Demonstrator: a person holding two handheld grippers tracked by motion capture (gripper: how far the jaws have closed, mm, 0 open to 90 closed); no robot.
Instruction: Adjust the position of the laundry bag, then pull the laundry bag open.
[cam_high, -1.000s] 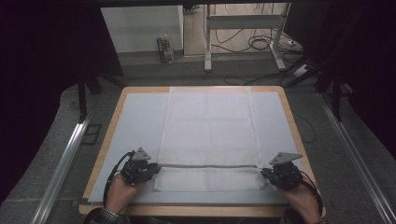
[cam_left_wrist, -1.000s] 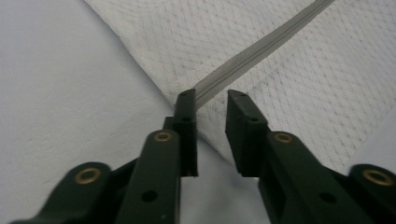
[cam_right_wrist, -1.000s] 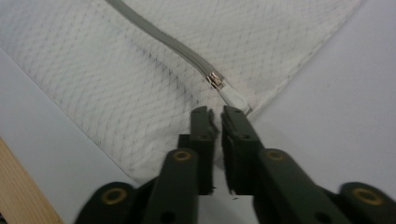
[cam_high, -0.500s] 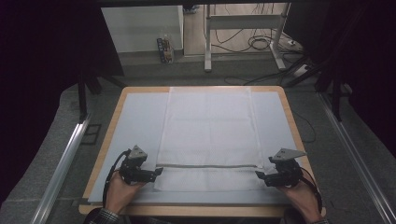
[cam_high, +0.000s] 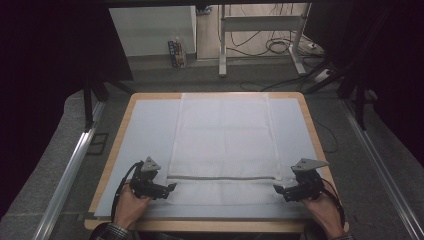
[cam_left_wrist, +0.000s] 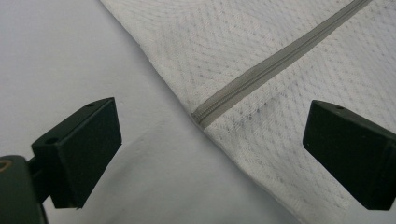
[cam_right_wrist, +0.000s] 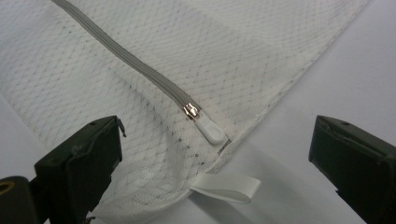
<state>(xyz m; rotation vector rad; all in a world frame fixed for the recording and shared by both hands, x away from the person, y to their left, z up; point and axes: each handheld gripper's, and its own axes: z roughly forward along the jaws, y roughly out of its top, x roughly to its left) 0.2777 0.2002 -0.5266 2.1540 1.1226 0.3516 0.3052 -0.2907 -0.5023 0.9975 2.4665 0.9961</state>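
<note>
A white mesh laundry bag (cam_high: 222, 145) of open-weave cloth lies on a table (cam_high: 150, 130) with a smooth matt pale top and wooden rim; its grey woven zipper (cam_right_wrist: 135, 65) ends in a shiny metal slider (cam_right_wrist: 192, 111) and glossy white plastic pull (cam_right_wrist: 210, 130).

The jaws of the left gripper (cam_high: 167, 188) have just been opened, and the near left corner of the mesh laundry bag (cam_high: 222, 145) has been let go; the jaws of the right gripper (cam_high: 280, 190) have likewise been opened off the corner by the zip pull (cam_right_wrist: 208, 128); the bag's near edge, previously pulled taut, is now laid flat on the worktop (cam_high: 150, 130).
</note>
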